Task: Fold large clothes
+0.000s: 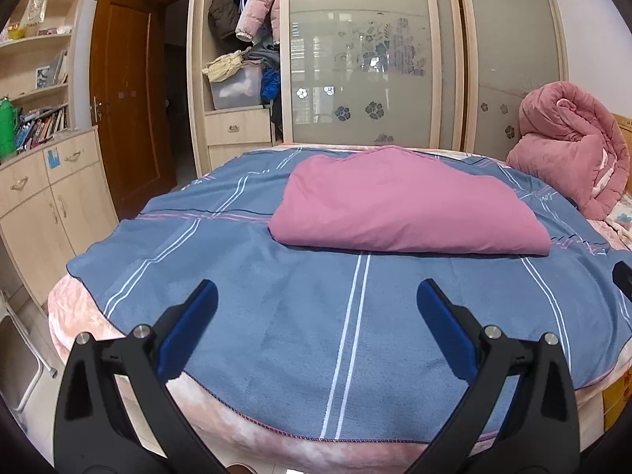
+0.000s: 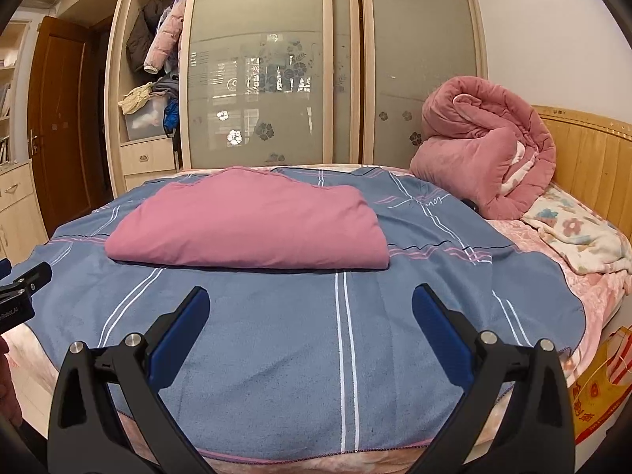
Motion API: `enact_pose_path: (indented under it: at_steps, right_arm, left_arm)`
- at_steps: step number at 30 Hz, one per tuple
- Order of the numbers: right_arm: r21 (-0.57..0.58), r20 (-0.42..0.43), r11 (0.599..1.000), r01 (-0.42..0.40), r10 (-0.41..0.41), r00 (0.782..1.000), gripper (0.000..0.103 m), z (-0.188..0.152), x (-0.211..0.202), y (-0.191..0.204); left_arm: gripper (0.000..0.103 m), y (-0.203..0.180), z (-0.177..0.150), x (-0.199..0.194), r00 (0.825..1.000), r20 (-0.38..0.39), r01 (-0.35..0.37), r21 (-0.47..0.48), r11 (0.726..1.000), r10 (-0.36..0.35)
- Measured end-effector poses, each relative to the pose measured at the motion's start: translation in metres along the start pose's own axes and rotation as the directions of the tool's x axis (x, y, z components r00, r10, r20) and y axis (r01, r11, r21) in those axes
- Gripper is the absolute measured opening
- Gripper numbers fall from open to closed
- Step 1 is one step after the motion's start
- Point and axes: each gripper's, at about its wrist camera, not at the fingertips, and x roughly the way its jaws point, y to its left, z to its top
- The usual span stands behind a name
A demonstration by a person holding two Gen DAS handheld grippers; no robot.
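the pink folded cloth [image 1: 403,205] lies in the middle of the blue blanket [image 1: 276,316] on the bed, past both grippers and not touching them. the left gripper [image 1: 316,296] has its jaws wide apart and holds nothing. the right gripper [image 2: 310,300] is wide apart too, with nothing in it. bare blue blanket lies between the grippers and the cloth's near edge. the blanket's near edge hangs over the bed below the grippers. a rolled pink quilt [image 2: 486,150] sits well apart, at the far right by the headboard [image 2: 592,158].
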Motion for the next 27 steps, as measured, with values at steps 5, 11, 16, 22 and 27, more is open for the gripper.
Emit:
enact_pose_path:
  at_steps: [5, 11, 16, 22, 27]
  right_arm:
    - [-0.018, -0.001, 1.000, -0.006, 0.006, 1.000, 0.102, -0.0006, 0.0018, 0.0032]
    - [-0.027, -0.008, 1.000, -0.015, 0.015, 1.000, 0.102, -0.0007, 0.0037, 0.0047]
    - [-0.034, -0.014, 0.999, -0.019, 0.019, 1.000, 0.102, -0.0010, 0.0052, 0.0059]
    - [-0.032, -0.016, 0.999, -0.023, 0.022, 1.000, 0.102, -0.0010, 0.0047, 0.0069]
    - [-0.030, -0.009, 0.999, -0.020, 0.020, 1.000, 0.102, -0.0017, 0.0036, 0.0072]
  left_arm:
    - [0.101, 0.0007, 0.0009, 0.0019, 1.000, -0.011, 0.013, -0.004, 1.000, -0.013]
    - [0.101, 0.0014, 0.0002, 0.0052, 1.000, -0.027, -0.003, -0.015, 1.000, 0.003]
    - [0.101, 0.0024, 0.0013, 0.0059, 1.000, -0.026, -0.015, -0.025, 1.000, 0.014]
    - [0.101, 0.0012, 0.0013, 0.0073, 0.999, -0.033, -0.012, -0.012, 1.000, 0.011]
    - [0.101, -0.0002, 0.0006, 0.0094, 0.999, -0.052, -0.002, -0.003, 1.000, 0.002]
